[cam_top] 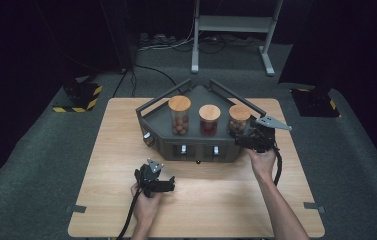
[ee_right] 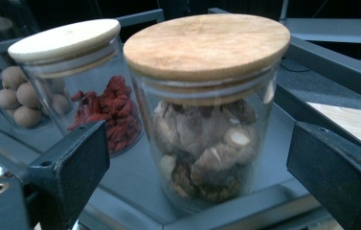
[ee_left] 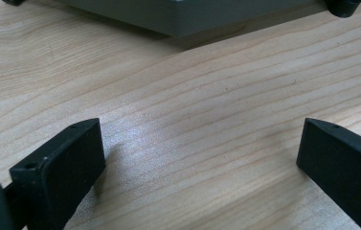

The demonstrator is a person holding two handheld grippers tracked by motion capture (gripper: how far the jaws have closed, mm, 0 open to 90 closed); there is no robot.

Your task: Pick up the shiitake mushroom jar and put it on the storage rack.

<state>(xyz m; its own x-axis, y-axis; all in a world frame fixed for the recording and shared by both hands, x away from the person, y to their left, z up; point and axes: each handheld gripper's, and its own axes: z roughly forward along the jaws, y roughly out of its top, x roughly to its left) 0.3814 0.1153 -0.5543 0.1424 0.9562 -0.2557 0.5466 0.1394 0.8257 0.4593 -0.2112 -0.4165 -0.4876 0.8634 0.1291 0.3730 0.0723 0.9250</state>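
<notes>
Holding my left gripper (cam_top: 162,181) low over the bare wooden table (cam_top: 121,150), I have its jaws spread wide with nothing but wood grain between them. The left gripper view adds what the high view cannot: both jaws hover just above the tabletop, and the grey tray's (ee_left: 178,17) front edge lies ahead of them, apart from the jaws.

Further right, the tray (cam_top: 156,117) stands at the far middle of the table and carries three glass jars in a row, each upright under a round wooden lid. The left jar (cam_top: 179,116) holds pale brown balls. The middle jar (cam_top: 209,120) holds small red dried berries. The right jar (cam_top: 239,120) holds brownish dried pieces; from above its contents are hard to read, but my right gripper view shows them clearly as wrinkled, mushroom-like chunks filling the jar (ee_right: 207,115) below the lid (ee_right: 207,45).

At the right, my right gripper (cam_top: 252,138) sits at the tray's front right corner, just beside that jar. In its own view the jaws stand wide apart, one on each side of the jar (ee_right: 207,115), not touching the glass and gripping nothing. Behind it the berry jar (ee_right: 80,81) stands close beside it, and the jar of balls (ee_right: 17,98) sits farther off at the left edge.
</notes>
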